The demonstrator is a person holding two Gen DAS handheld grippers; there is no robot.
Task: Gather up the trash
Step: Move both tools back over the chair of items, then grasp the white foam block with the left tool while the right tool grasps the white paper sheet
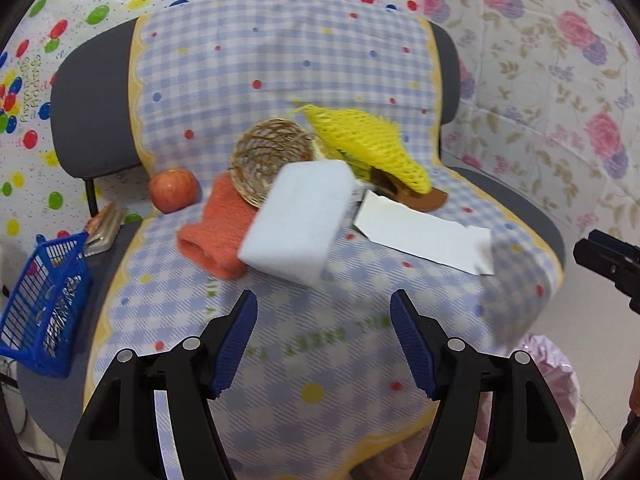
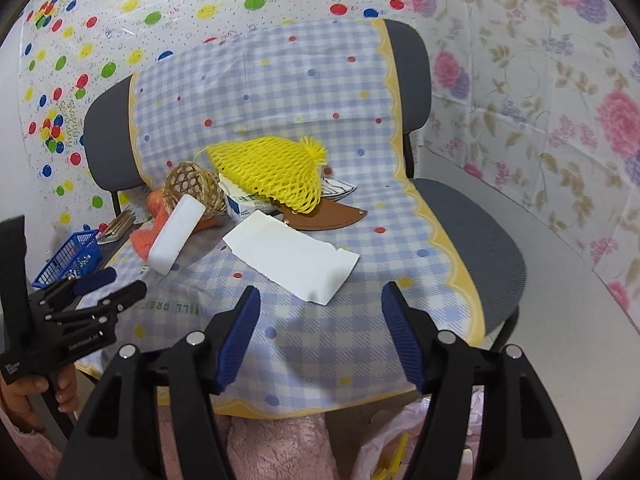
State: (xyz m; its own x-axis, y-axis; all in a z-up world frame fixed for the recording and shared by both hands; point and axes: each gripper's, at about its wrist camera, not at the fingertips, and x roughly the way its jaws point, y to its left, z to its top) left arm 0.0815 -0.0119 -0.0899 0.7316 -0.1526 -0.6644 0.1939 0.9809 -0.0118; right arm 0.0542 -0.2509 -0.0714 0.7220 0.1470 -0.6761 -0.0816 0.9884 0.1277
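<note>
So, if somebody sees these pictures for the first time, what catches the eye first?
Probably the yellow net, bright at the back of the seat, draped over a brown piece. In front of it lie a white paper and a white foam block leaning on an orange cloth and a wicker basket. Both grippers, left and right, hover open and hold nothing.

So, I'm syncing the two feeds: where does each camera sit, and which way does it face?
Left wrist: on the left claw, angled down at the foam block on the chair cloth; the right claw pokes in at the edge.
Right wrist: on the right claw, facing the white paper; the left claw and hand show.
Shared: yellow net, basket.
</note>
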